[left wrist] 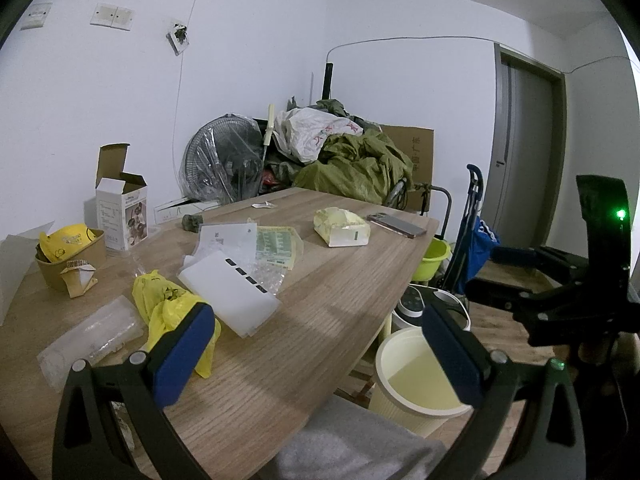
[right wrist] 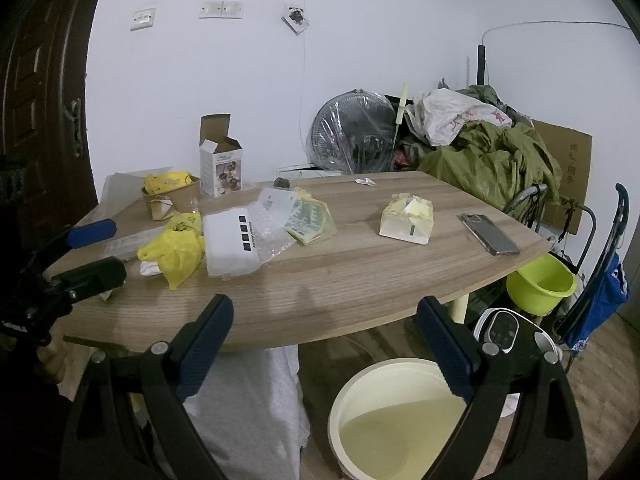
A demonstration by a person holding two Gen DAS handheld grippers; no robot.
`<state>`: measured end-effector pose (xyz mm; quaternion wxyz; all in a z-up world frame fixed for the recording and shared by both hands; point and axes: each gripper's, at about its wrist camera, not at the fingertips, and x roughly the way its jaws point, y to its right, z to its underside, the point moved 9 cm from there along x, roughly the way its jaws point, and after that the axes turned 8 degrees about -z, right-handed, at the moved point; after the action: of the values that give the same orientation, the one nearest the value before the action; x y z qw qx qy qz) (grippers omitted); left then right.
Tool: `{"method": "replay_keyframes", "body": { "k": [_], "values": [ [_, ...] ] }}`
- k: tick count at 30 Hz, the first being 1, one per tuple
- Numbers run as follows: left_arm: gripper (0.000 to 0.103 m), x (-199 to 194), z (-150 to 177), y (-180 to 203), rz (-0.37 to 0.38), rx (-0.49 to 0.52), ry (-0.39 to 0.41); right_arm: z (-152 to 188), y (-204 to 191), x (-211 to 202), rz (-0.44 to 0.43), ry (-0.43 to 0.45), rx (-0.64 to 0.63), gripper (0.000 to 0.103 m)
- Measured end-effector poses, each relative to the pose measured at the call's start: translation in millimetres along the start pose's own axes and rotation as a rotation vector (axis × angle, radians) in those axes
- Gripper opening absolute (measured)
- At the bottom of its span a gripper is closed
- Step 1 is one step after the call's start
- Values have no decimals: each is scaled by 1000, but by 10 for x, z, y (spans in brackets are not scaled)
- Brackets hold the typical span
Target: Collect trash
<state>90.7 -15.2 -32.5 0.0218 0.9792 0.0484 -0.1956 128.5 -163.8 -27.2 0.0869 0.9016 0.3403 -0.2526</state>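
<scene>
1. The left claw (left wrist: 320, 354) hung over the near part of the wooden bench (left wrist: 312, 300), its blue-padded fingers wide apart and holding nothing. The right claw (right wrist: 325, 346) was held off the bench's near edge, fingers likewise spread and empty, above a person's grey-clad lap.
2. Just behind the left claw's left finger lay a crumpled yellow plastic bag (left wrist: 168, 304), close to the pad; whether they touched could not be told. A clear plastic wrapper (left wrist: 90, 338) lay beside the bag on its left.
3. Right of the bag, a white foam sheet (left wrist: 230, 294) rested partly over bubble wrap (left wrist: 268, 280), with printed papers (left wrist: 256, 242) behind them.
4. Between the claws' fingers and this litter, the near middle of the bench was bare wood.
5. Off the bench's right corner, a cream waste bin (right wrist: 400, 420) stood on the floor, open-topped, below the right claw's right finger.
6. At the far left stood a brown paper bowl (left wrist: 70, 260) holding yellow wrapping, and an open white carton (left wrist: 122, 216) behind it.
7. Farther right, well apart from the litter, sat a tissue pack (left wrist: 342, 228) and a phone (left wrist: 396, 224) near the right edge.
8. Beyond the bench, a wrapped fan (left wrist: 224, 160) and green cloth (left wrist: 356, 168) crowded the wall.
</scene>
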Motion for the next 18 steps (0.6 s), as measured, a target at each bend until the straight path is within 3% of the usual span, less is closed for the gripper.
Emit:
{"method": "replay_keyframes", "body": {
  "k": [18],
  "values": [
    [103, -1, 0, -4, 1, -2, 0, -7, -6, 6, -1, -3, 1, 92]
  ]
}}
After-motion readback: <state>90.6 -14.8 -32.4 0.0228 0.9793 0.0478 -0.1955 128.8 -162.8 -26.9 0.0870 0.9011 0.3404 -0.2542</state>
